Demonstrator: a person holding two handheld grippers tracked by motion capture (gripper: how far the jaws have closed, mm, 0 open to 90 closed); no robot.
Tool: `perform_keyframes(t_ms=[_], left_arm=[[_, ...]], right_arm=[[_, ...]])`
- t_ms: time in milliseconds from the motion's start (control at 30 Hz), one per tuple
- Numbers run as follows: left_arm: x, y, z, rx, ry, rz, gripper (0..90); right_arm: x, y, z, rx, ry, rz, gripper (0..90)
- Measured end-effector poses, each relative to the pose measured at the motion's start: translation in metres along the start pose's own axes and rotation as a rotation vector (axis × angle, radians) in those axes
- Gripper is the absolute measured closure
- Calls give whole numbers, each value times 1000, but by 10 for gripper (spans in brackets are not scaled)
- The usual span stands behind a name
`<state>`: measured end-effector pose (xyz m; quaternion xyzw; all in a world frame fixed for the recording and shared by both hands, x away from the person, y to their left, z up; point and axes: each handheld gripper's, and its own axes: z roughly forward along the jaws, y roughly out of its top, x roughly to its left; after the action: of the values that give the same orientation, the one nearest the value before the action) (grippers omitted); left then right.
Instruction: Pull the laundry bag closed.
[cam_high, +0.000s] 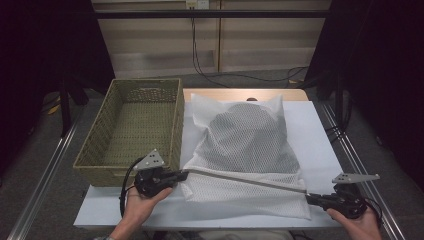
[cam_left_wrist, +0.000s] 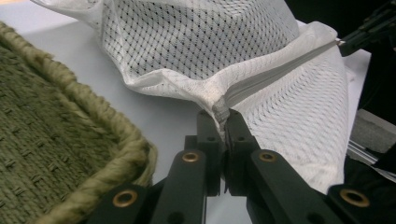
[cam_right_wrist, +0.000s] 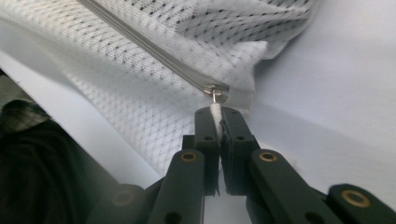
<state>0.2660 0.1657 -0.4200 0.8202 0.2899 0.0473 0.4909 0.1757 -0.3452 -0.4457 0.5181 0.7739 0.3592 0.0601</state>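
The black fingers (cam_left_wrist: 208, 135) of the left gripper (cam_high: 181, 174) are pressed together on the grey fabric end of the zipper (cam_left_wrist: 220, 111), at the bag's corner nearest the basket. The fingers (cam_right_wrist: 205, 130) of the right gripper (cam_high: 311, 198) pinch the white pull tab (cam_right_wrist: 215, 111) that hangs from the small metal slider (cam_right_wrist: 213, 89) at the opposite corner.

The white mesh laundry bag (cam_high: 245, 150) lies on the white tabletop (cam_high: 320, 145), filling its middle, with the zipper edge running along the near side from about 9 o'clock of the bag to 4 o'clock. Dark clothing shows through the mesh in the upper half. The long grey zipper (cam_high: 245, 179) is stretched taut between the two grippers and looks closed along its whole visible length.

The woven olive-green rectangular basket (cam_high: 175, 125) stands at 9 o'clock of the bag, just beside it, and holds nothing.

As a judgement: both ends are gripped and the line is tensioned, so the preparation is done. Whether the slider sits at the start of an opening run or the end of a closing run cannot be told. If the bag is meant for the basket, that transfer is not yet done.
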Motion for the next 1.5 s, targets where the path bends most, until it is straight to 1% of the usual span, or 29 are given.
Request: perform_keyframes(t_ms=[33,67,133,167,200,233,300,367,400,467,533,567,667,700,767,833,900,1000,1067,1100,1133,1167,1233,1267,1300,1367,1433,1467,1500], left_arm=[[0,0,0,2,-9,2,873],[-1,0,0,3,4,6,873],[-1,-2,1,18,0,5,874],[-1,-3,2,10,3,3,874],[0,-3,3,10,-18,7,874],[0,-5,4,13,-32,-1,874],[-2,-7,4,16,-33,-11,874],[-6,-12,4,27,-34,5,872],[-6,-15,5,31,-33,1,871],[-8,-19,6,50,-25,7,870],[-9,-23,7,55,-27,17,869],[-10,-24,9,70,-25,19,869],[-11,-30,18,120,-26,17,868],[-11,-31,21,121,-15,25,868],[-11,-34,26,137,-15,32,866],[-9,-37,35,186,-18,49,861],[-9,-39,43,215,-21,53,849],[-10,-40,50,224,-7,74,834],[-10,-41,50,220,-5,75,803],[-11,-41,50,216,5,77,753],[-12,-42,51,207,-1,80,703],[-13,-41,50,216,9,84,651],[-13,-40,48,207,23,69,488],[-13,-40,46,200,14,68,479],[-13,-39,44,192,23,73,454],[-13,-38,39,177,18,68,382],[-15,-36,33,141,11,60,339],[-15,-36,30,128,6,59,314],[-16,-35,28,123,11,62,299]], right_arm=[[0,0,0,1,-6,1,867],[-1,0,0,-1,-11,-4,867],[-1,0,1,-6,-23,-7,868],[0,1,0,1,-56,-16,868],[-1,0,0,-4,-49,-13,868],[-1,0,-1,-26,-68,-15,868],[0,1,-2,-26,-89,-24,868],[0,1,-2,-33,-90,-23,868],[-1,1,-2,-43,-88,-21,868],[-1,1,-2,-37,-87,-10,868],[-1,2,-1,-34,-86,-16,868],[-1,2,0,-32,-85,-19,868],[-3,3,3,-30,-90,-24,867],[-3,3,4,-24,-94,-26,867],[-4,4,7,-19,-85,-29,867],[-5,5,10,-15,-81,-36,866],[-4,6,15,7,-76,-39,865],[-2,7,18,9,-86,-61,846],[-3,7,20,10,-101,-68,765],[-4,7,21,26,-108,-50,716],[-4,7,21,32,-112,-31,707],[-6,7,22,31,-114,-25,678],[-6,9,23,26,-119,-19,585],[-6,9,23,25,-116,-19,547],[-6,9,23,24,-109,-19,518],[-6,9,23,4,-103,-25,438],[-7,9,21,-17,-88,-23,376],[-7,9,20,-15,-86,-9,336],[-6,9,20,-27,-79,-16,305]])
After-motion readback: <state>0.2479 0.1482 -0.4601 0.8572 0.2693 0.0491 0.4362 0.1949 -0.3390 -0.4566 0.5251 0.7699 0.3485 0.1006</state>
